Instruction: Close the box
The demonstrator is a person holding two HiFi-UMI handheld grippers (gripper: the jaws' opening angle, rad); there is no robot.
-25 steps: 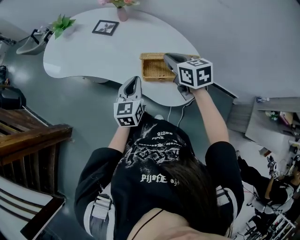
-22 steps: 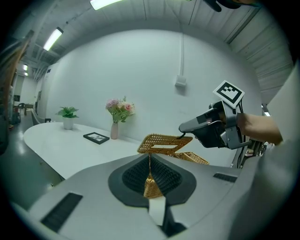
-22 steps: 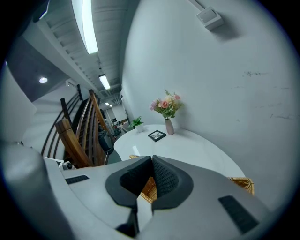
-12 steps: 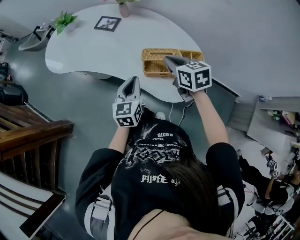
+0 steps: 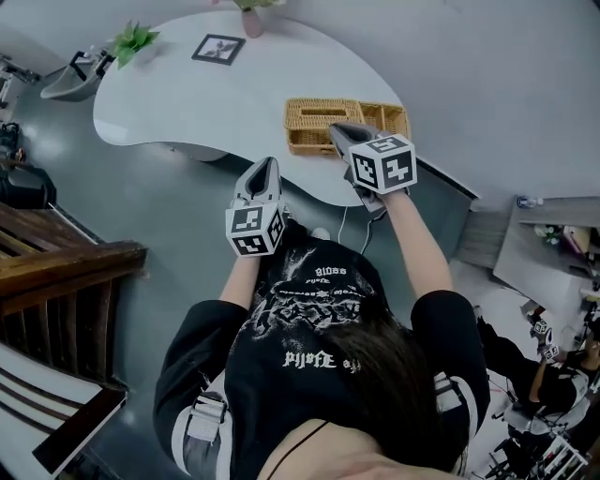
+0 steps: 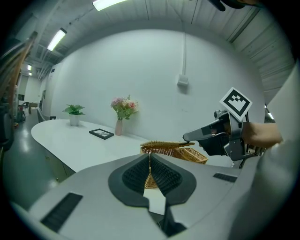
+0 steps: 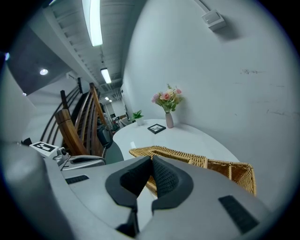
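Nearest to the camera, the left gripper hangs in front of the person's chest, before the edge of the white table. Its own view shows the two dark pads pressed together with nothing between them, so it is clenched and empty, well apart from the work.

A little farther, the right gripper reaches over the table edge. Its jaws are almost fully together and pinch the near edge of the woven lid, so it is grasping the lid.

The wicker box stands on the table near its edge, just below that gripper. From the left gripper view the lid lies almost level over the box. It seems to sit on the rim at one side, while at the held side a thin gap may remain; I cannot tell this for sure. Beside the lid, one compartment of the box shows uncovered.

I judge the closing nearly done. What is left is to set the held edge fully down and release it.

Farther back on the table are a picture frame, a flower vase and a small potted plant.
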